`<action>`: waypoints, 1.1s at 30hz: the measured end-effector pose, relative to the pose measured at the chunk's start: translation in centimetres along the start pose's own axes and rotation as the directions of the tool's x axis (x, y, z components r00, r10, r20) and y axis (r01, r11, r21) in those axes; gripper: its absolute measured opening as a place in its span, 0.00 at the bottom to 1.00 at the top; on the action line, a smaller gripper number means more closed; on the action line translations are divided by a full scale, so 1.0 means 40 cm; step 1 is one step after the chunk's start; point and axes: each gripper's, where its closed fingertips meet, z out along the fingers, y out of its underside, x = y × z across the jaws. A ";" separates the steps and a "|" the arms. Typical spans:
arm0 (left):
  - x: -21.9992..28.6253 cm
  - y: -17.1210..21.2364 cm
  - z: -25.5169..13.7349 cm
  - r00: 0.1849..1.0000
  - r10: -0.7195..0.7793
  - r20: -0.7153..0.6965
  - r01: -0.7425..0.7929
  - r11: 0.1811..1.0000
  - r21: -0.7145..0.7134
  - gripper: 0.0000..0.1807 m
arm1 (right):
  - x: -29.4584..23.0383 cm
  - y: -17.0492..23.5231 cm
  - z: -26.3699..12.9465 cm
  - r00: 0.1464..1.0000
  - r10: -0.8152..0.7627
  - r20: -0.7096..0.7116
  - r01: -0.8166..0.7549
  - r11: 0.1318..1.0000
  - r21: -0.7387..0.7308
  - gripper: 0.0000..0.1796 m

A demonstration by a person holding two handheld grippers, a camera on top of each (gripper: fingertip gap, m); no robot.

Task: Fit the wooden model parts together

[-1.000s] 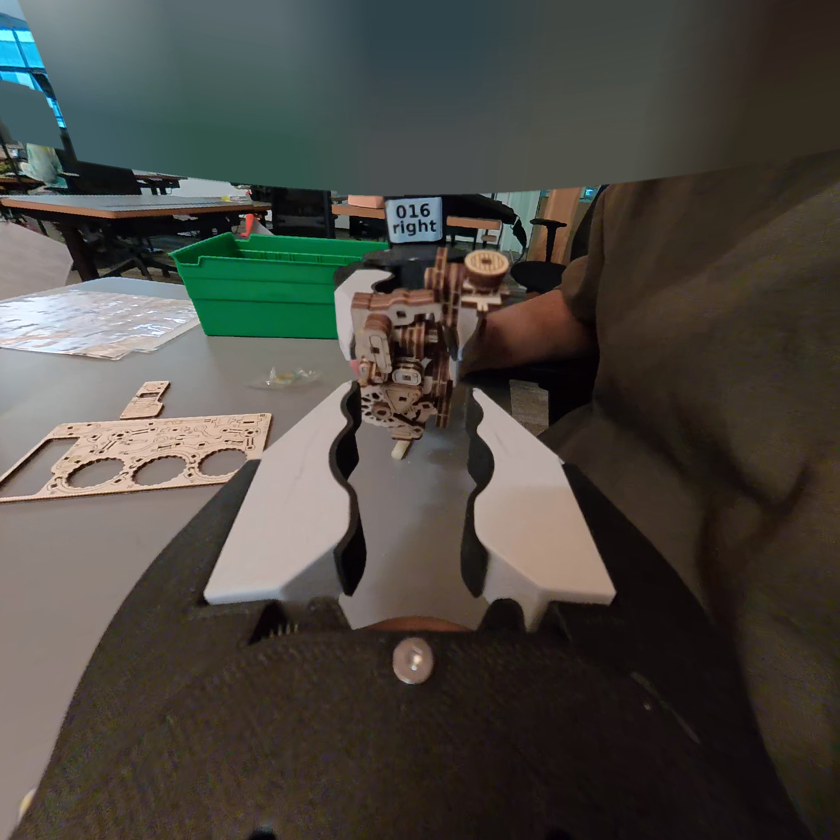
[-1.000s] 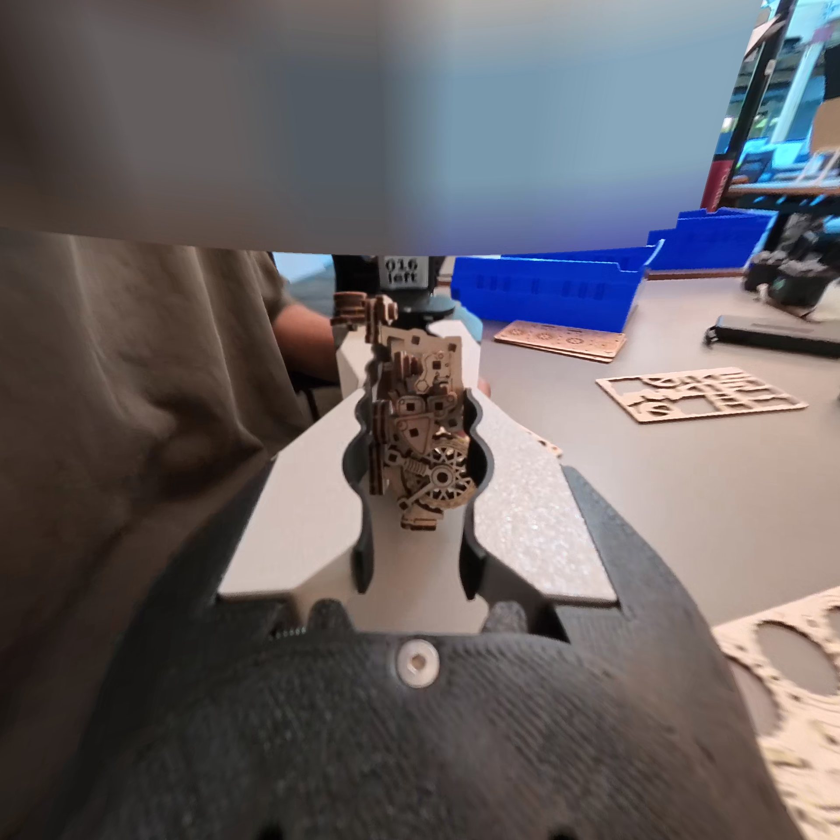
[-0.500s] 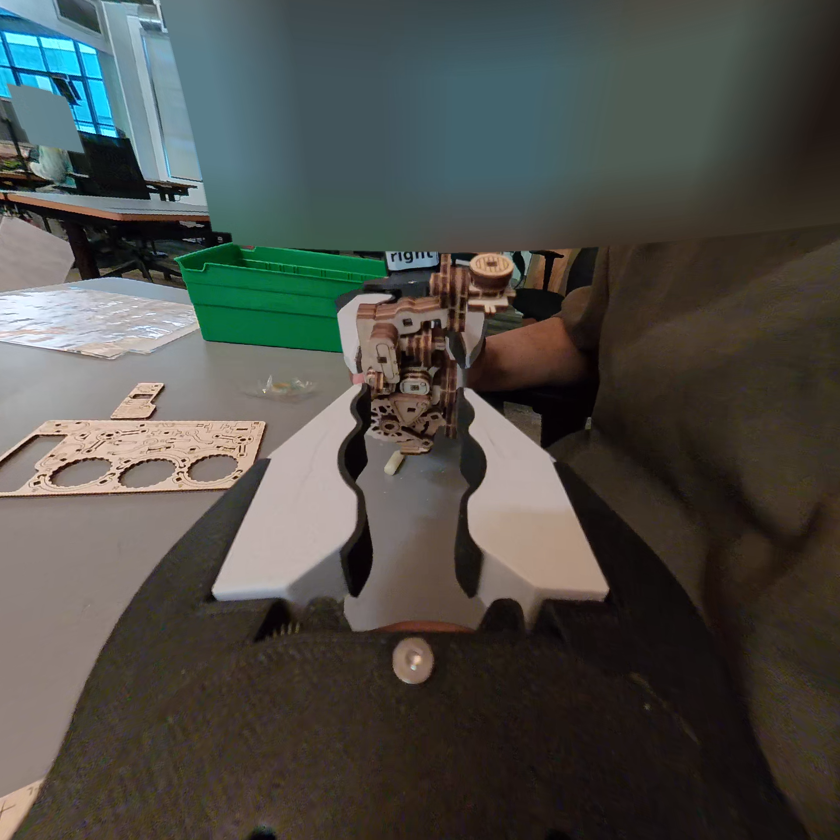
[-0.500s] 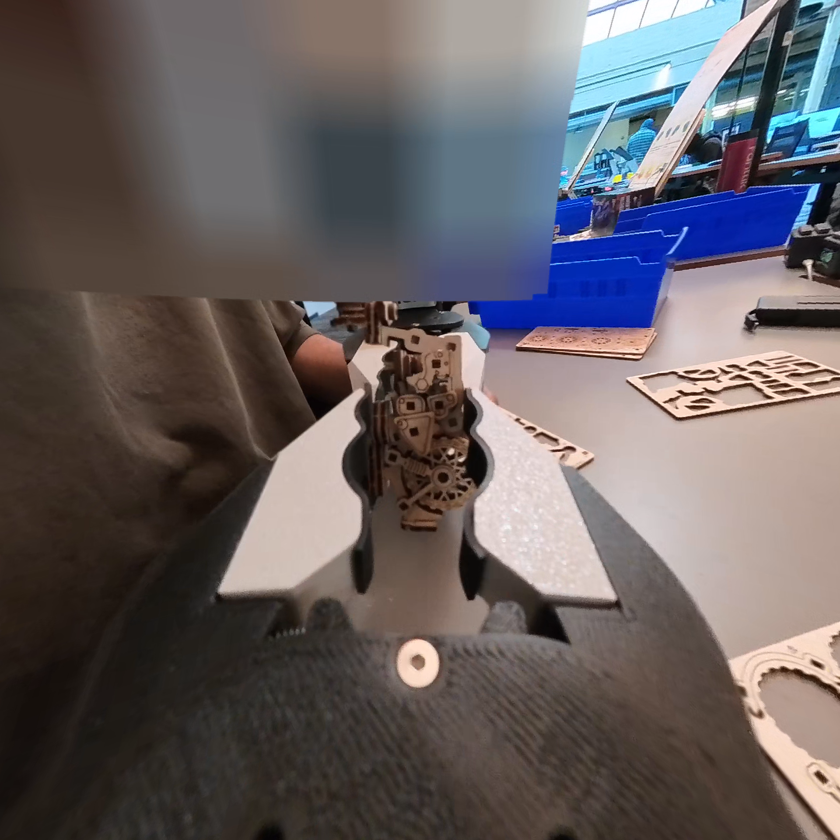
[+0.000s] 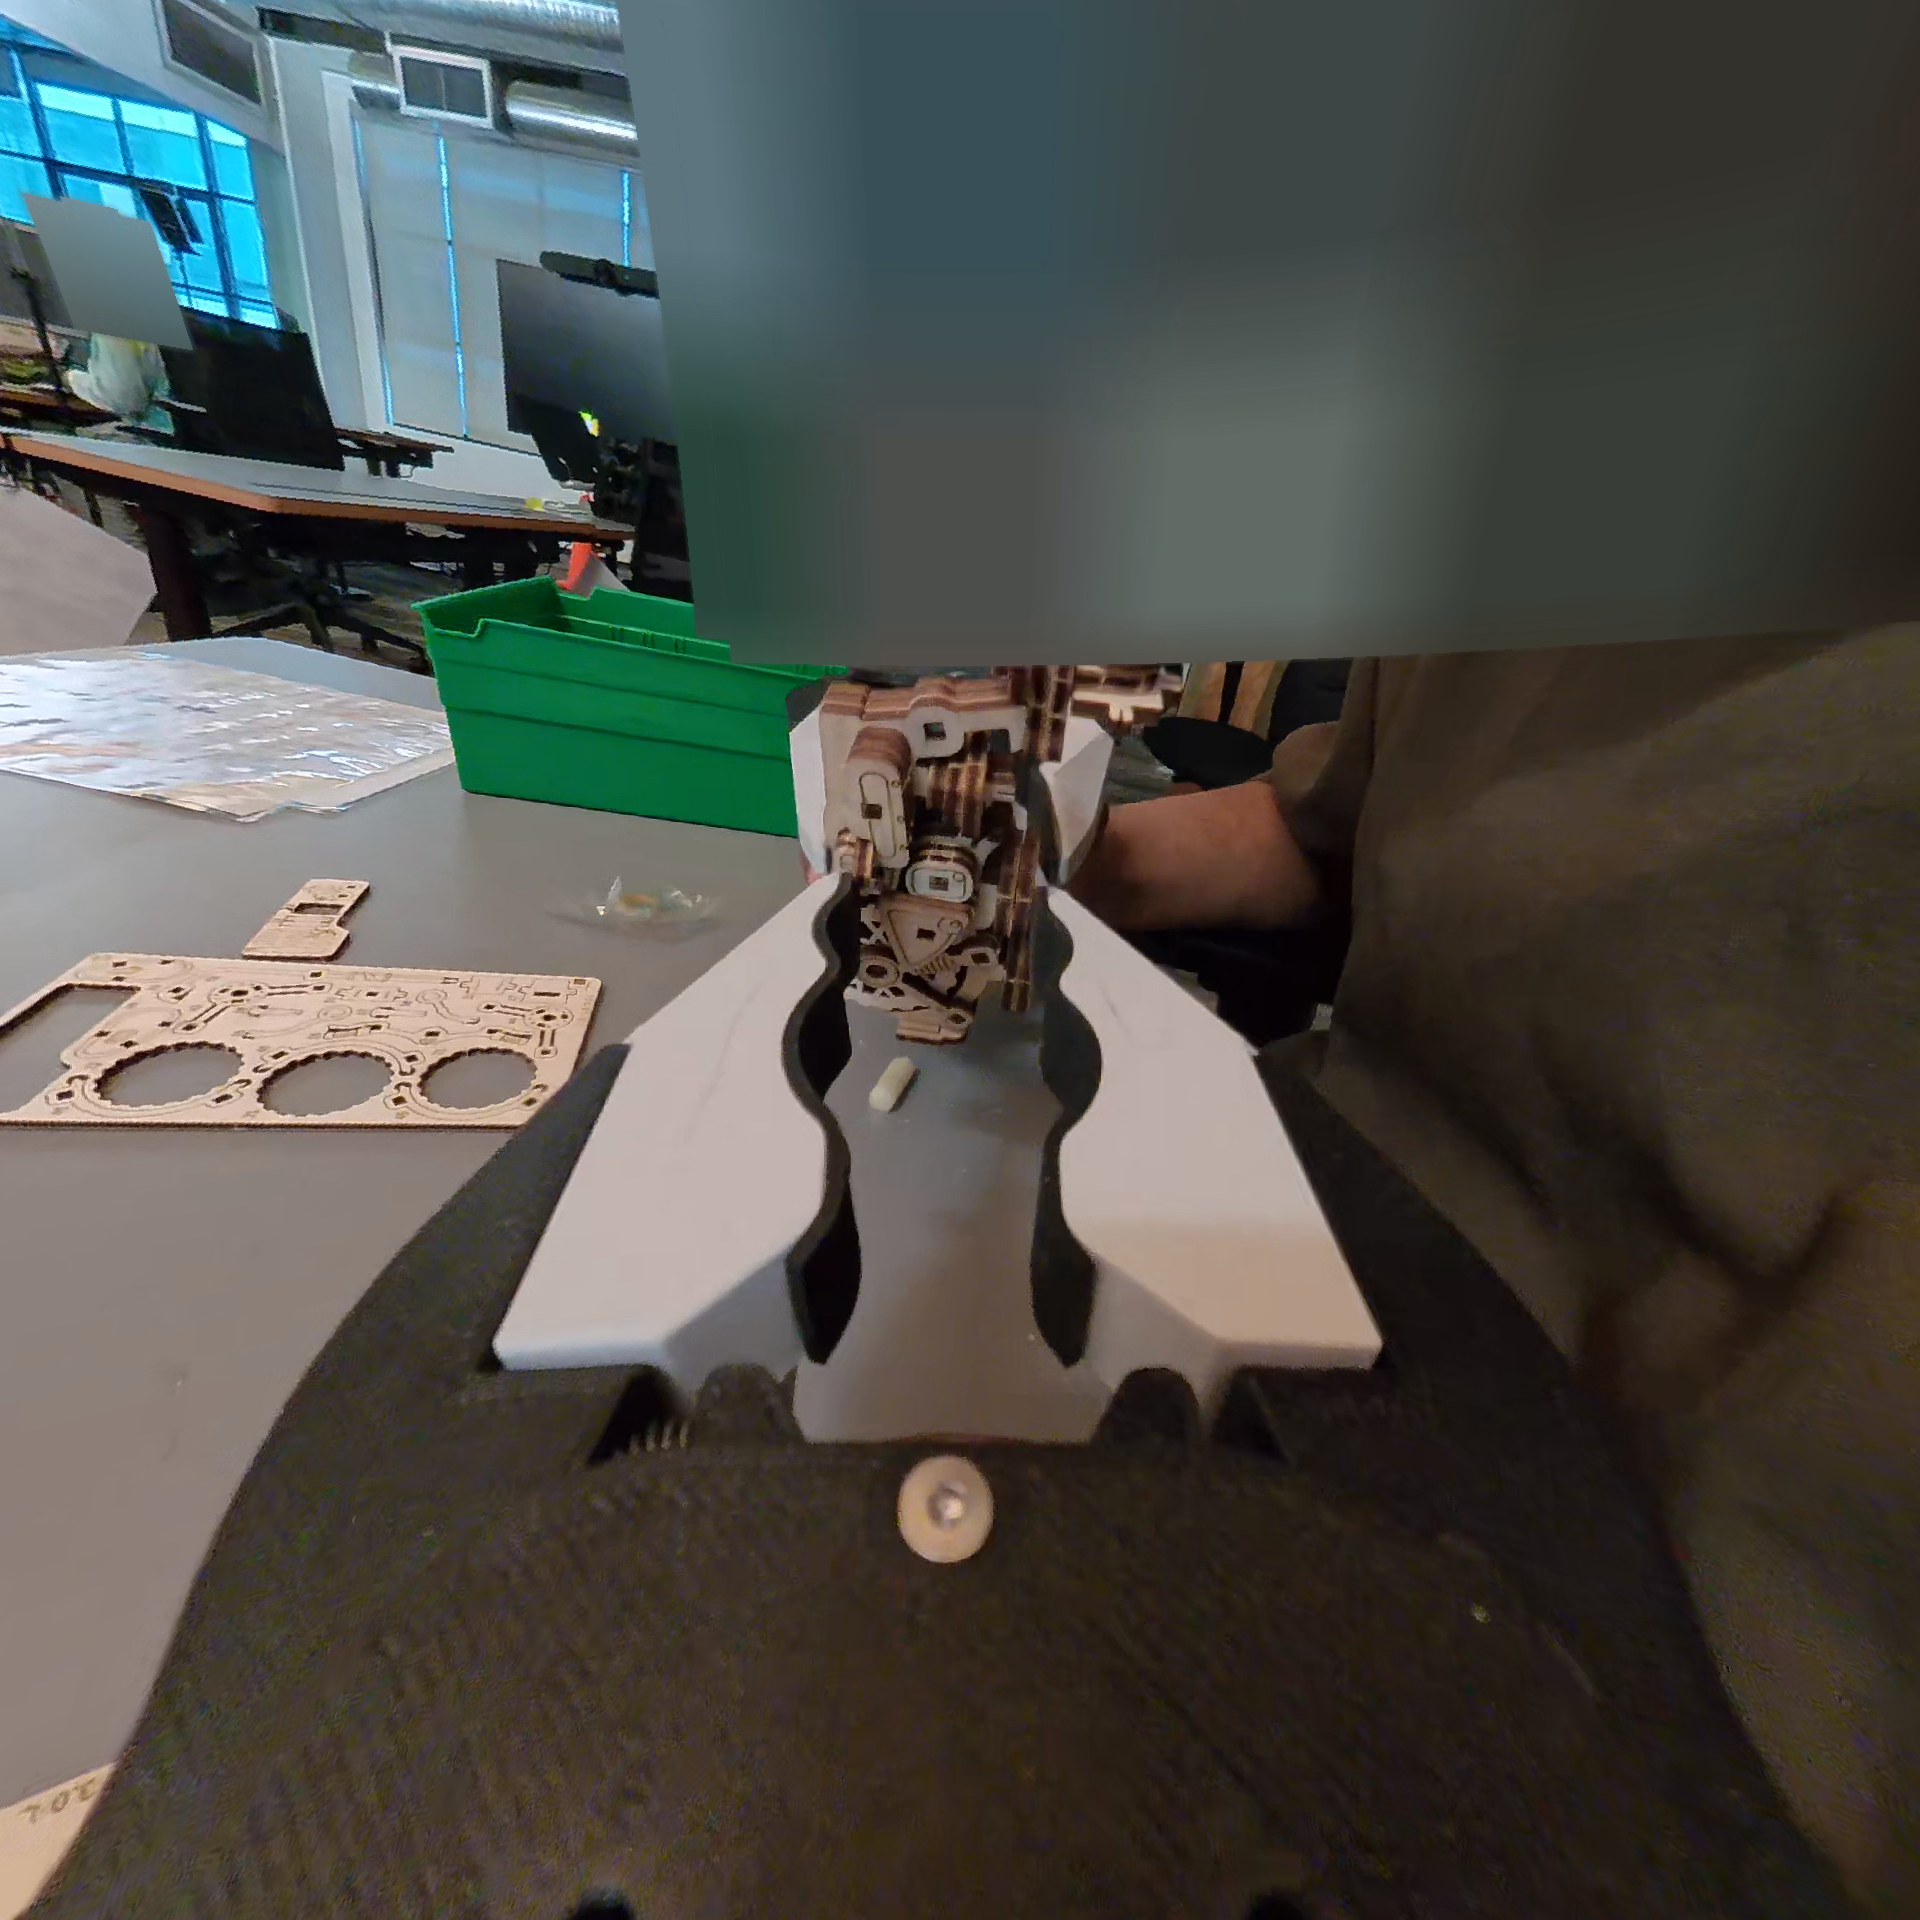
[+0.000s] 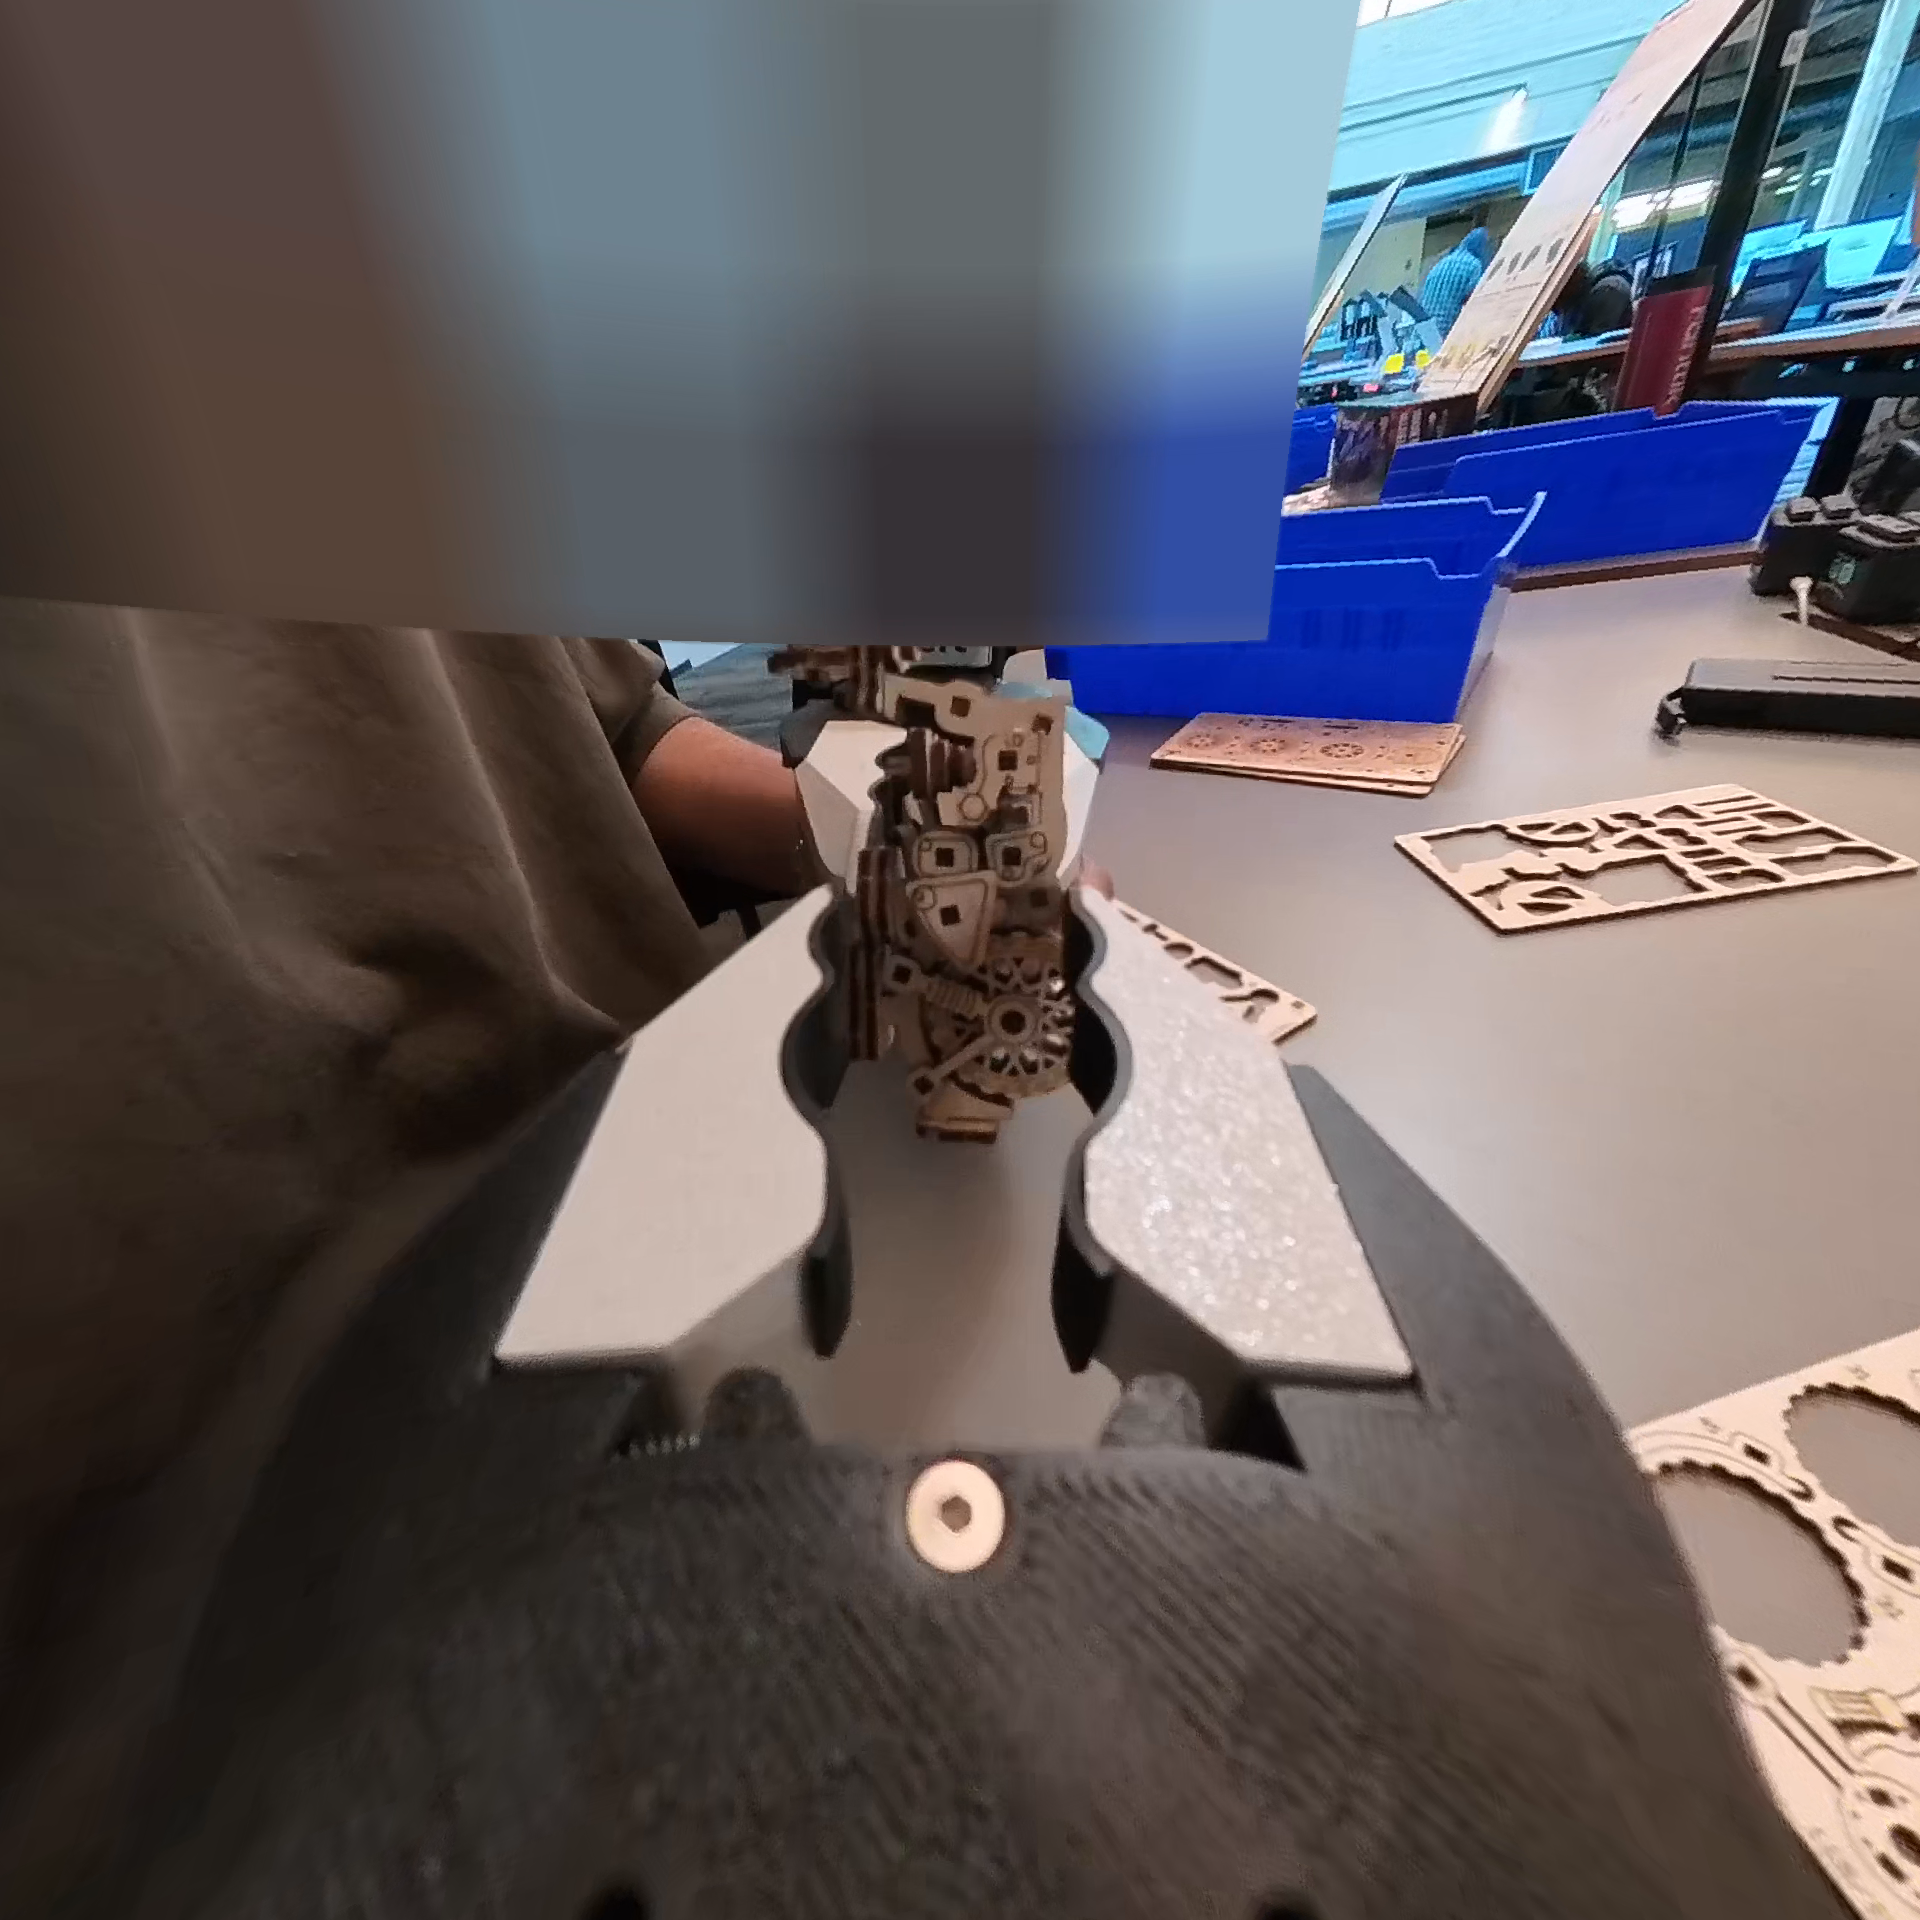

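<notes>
A small wooden mechanical model [image 5: 925, 914] of layered laser-cut parts and gears is held upright above the grey table, between the two grippers, which face each other. My right gripper [image 6: 956, 899] is shut on the model [image 6: 966, 966], its sides pressed between the wavy pads. My left gripper [image 5: 940, 894] has its fingertips closed against the model's other end. The right gripper's white fingers [image 5: 1075, 800] show behind the model. The left gripper's fingers [image 6: 826, 800] show beyond it in the right wrist view. A small cream peg [image 5: 891, 1086] lies on the table under the model.
A green bin [image 5: 613, 727], a punched wooden sheet [image 5: 312, 1039], a small offcut [image 5: 307, 920] and a plastic wrapper [image 5: 634, 904] lie to the left. Blue bins [image 6: 1382, 623], stacked sheets [image 6: 1309, 753] and a cut-out sheet [image 6: 1652, 862] lie to the right. The person's torso [image 5: 1610, 1039] is close. Less than 4 cm separates the two grippers' tips.
Both wrist views have tilted upward. The left gripper's fingers have narrowed onto the model and moved closer to it. The right gripper keeps its hold on the model.
</notes>
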 end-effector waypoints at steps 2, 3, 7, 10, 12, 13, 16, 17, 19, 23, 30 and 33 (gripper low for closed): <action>0.002 0.004 0.001 1.000 0.023 0.000 -0.023 1.000 -0.009 0.17 | 0.000 0.003 -0.002 1.000 -0.008 -0.001 0.008 1.000 -0.015 0.21; 0.003 0.005 0.001 1.000 0.030 -0.001 -0.030 0.999 -0.011 0.16 | -0.001 0.004 -0.003 1.000 -0.018 -0.001 0.018 1.000 -0.022 0.21; 0.009 0.007 0.000 0.999 0.043 -0.013 -0.043 0.999 -0.016 0.17 | -0.007 0.008 -0.002 0.996 -0.088 -0.018 0.087 0.994 -0.060 0.20; 0.012 0.008 0.000 0.999 0.049 -0.021 -0.049 0.999 -0.016 0.16 | -0.010 0.010 -0.002 0.991 -0.128 -0.026 0.125 0.989 -0.077 0.20; 0.013 0.009 0.001 0.999 0.047 -0.025 -0.048 0.999 -0.016 0.16 | -0.011 0.011 -0.003 0.990 -0.141 -0.029 0.138 0.987 -0.084 0.20; 0.014 0.009 0.001 0.999 0.047 -0.026 -0.047 0.999 -0.015 0.16 | -0.011 0.011 -0.003 0.989 -0.145 -0.030 0.142 0.986 -0.085 0.20; 0.015 0.013 0.003 0.998 0.056 -0.028 -0.056 0.998 -0.022 0.16 | -0.012 0.013 -0.005 0.987 -0.156 -0.031 0.153 0.983 -0.098 0.20; 0.015 0.013 0.003 0.998 0.057 -0.030 -0.058 0.998 -0.022 0.16 | -0.012 0.014 -0.005 0.986 -0.166 -0.032 0.162 0.981 -0.104 0.20; 0.017 0.012 0.003 0.998 0.061 -0.033 -0.062 0.998 -0.020 0.16 | -0.014 0.015 -0.005 0.982 -0.185 -0.035 0.180 0.977 -0.111 0.20; 0.021 0.011 0.002 0.997 0.064 -0.039 -0.065 0.998 -0.017 0.16 | -0.017 0.013 -0.005 0.976 -0.213 -0.041 0.206 0.971 -0.119 0.20; 0.014 0.015 0.003 0.998 0.047 -0.029 -0.048 0.998 -0.030 0.16 | -0.010 0.019 -0.006 0.978 -0.201 -0.055 0.191 0.970 -0.149 0.20; 0.008 0.017 0.003 0.999 0.039 -0.018 -0.039 0.999 -0.036 0.16 | -0.004 0.022 -0.007 0.980 -0.190 -0.061 0.178 0.971 -0.157 0.20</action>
